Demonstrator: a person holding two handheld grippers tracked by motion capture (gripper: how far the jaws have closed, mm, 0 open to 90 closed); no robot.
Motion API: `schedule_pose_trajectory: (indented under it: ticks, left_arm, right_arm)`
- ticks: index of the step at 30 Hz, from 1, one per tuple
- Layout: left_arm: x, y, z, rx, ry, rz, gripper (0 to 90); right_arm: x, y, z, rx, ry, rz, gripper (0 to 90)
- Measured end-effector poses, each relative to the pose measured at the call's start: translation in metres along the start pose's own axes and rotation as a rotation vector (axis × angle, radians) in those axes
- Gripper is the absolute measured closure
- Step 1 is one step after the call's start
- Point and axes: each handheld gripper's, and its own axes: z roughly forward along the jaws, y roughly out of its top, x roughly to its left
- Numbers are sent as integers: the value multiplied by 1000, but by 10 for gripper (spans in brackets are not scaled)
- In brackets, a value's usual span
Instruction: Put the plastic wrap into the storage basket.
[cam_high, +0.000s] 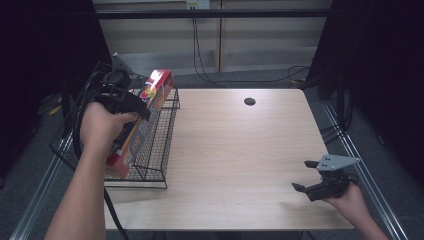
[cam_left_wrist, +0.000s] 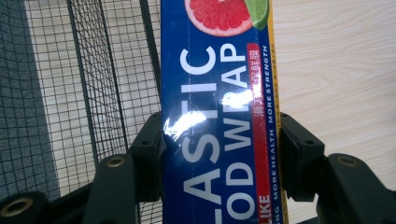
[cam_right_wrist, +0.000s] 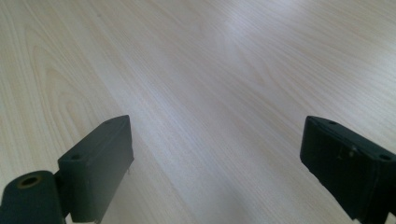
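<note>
A long blue and red box of plastic food wrap (cam_high: 142, 125) lies tilted in the black wire basket (cam_high: 162, 150) at the table's left edge. My left gripper (cam_high: 131, 111) is shut on the box around its middle. In the left gripper view both jaws press the sides of the box (cam_left_wrist: 219, 121), whose label shows a grapefruit picture and white lettering. My right gripper (cam_high: 306, 175) rests low at the table's front right, open, with nothing between its jaws. The right gripper view shows bare wood between its wide-apart fingers (cam_right_wrist: 98, 168).
The light wooden table (cam_high: 240, 150) has a dark round hole (cam_high: 249, 101) near its far edge. Black cables hang down the wall behind the table. Metal rails run along both sides of the table.
</note>
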Motion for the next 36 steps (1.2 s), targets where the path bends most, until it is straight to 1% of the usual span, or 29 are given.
schedule_pose_trajectory:
  ticks: [3, 5, 7, 9, 11, 13, 14, 16, 18, 20, 22, 23, 25, 26, 27, 28, 29, 31, 32, 33, 34, 36]
  left_arm:
    - [3, -1, -1, -2, 3, -14, 443]
    - [5, -1, -2, -1, 12, -16, 443]
    - [7, -2, -4, 3, 11, -21, 443]
    - [9, -2, -5, -5, 21, -24, 443]
    - [12, -3, -5, -8, 19, -38, 443]
    - [13, -3, -6, -9, 24, -35, 442]
    - [15, -4, -6, -10, 29, -42, 442]
    - [17, -5, -6, -14, 30, -41, 443]
    - [19, -6, -6, -14, 29, -54, 442]
    - [20, -6, -6, -11, 32, -52, 442]
    - [25, -7, -7, -18, 36, -70, 443]
    - [27, -7, -8, -16, 33, -69, 442]
    - [27, -8, -8, -21, 37, -69, 443]
    - [28, -9, -8, -22, 41, -76, 443]
    - [29, -9, -9, -23, 36, -87, 442]
    - [31, -9, -9, -22, 44, -77, 443]
    - [31, -9, -9, -18, 45, -84, 442]
    - [32, -9, -10, -14, 47, -84, 443]
    - [32, -10, -10, -18, 44, -94, 442]
    - [33, -10, -11, -18, 48, -89, 443]
    - [34, -11, -11, -19, 45, -96, 443]
    - [37, -11, -12, -17, 46, -94, 442]
  right_arm:
    - [0, 0, 0, -1, 0, 2, 93]
    - [0, 0, 0, -1, 0, 0, 93]
    - [0, 0, 0, -1, 1, -1, 93]
    - [0, 0, 0, 0, 1, -2, 93]
    - [0, 0, 1, 0, -2, -1, 93]
    - [0, 0, 1, 0, -1, 1, 93]
    - [0, 1, 1, 0, -1, -2, 93]
    - [0, 1, 1, 1, 0, -2, 93]
    - [0, 1, 2, 2, 3, -3, 94]
    - [0, 1, 2, 2, 2, -3, 93]
    - [0, 1, 2, 3, 2, -4, 94]
    - [0, 1, 2, 2, 2, -3, 93]
    - [0, 1, 2, 2, 1, -2, 93]
    - [0, 1, 2, 2, 1, -2, 93]
    - [0, 0, 2, 2, 0, -4, 93]
    - [0, 0, 2, 6, -2, -2, 93]
    - [0, 0, 3, 5, 0, -2, 93]
    - [0, 1, 3, 5, 1, -2, 93]
    - [0, 1, 3, 5, -2, -3, 93]
    - [0, 1, 2, 5, -1, -4, 94]
    - [0, 1, 2, 5, -1, -5, 93]
    - [0, 0, 2, 5, -1, -8, 93]
